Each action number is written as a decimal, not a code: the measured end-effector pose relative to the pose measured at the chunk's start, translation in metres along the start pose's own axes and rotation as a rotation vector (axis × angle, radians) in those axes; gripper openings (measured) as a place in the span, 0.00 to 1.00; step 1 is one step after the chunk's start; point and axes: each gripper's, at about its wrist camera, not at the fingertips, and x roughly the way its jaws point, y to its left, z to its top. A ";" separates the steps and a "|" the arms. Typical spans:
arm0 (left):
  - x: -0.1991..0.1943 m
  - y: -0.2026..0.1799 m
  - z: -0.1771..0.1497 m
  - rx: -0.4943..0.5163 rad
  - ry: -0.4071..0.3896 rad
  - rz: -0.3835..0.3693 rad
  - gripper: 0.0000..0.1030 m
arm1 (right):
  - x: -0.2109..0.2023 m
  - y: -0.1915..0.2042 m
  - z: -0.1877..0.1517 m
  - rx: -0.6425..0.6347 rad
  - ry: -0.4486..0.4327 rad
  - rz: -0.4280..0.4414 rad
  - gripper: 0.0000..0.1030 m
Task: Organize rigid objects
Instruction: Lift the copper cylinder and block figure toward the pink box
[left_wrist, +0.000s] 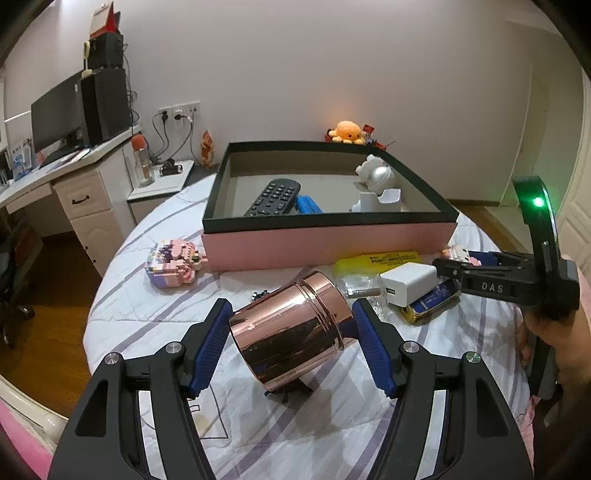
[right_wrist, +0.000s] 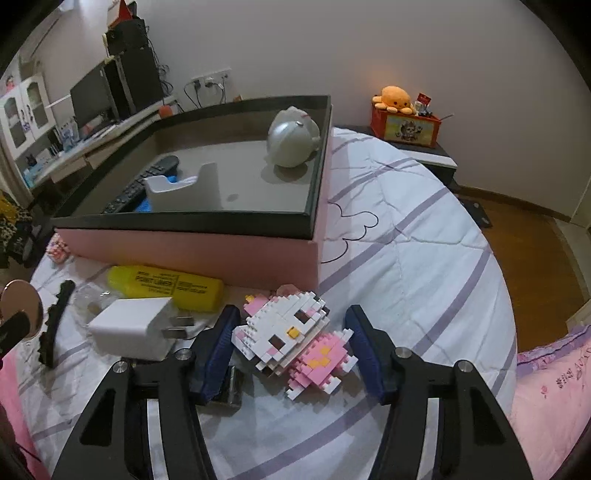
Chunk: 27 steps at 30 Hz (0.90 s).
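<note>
A shiny rose-gold metal can lies on its side on the quilt. My left gripper is open, one finger on each side of the can, not squeezing it. A pink and white brick cat figure lies on the quilt in the right wrist view. My right gripper is open around it, fingers on either side. The right gripper also shows in the left wrist view, at the right. The pink box with black rim holds a remote, a blue item, a silver figure and a white holder.
On the quilt lie a white charger, a yellow highlighter pack, a black hair clip, a gold-edged blue case and another pink brick model. A desk with monitor stands left. An orange plush sits on a nightstand.
</note>
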 end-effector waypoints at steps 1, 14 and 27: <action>-0.003 0.000 0.000 -0.001 -0.007 0.000 0.66 | -0.003 0.001 -0.001 -0.002 -0.015 -0.003 0.59; -0.053 -0.007 0.013 -0.006 -0.132 0.022 0.66 | -0.104 0.045 -0.002 -0.079 -0.323 0.029 0.59; -0.147 -0.010 0.041 -0.038 -0.389 0.082 0.66 | -0.197 0.100 -0.002 -0.189 -0.542 0.064 0.59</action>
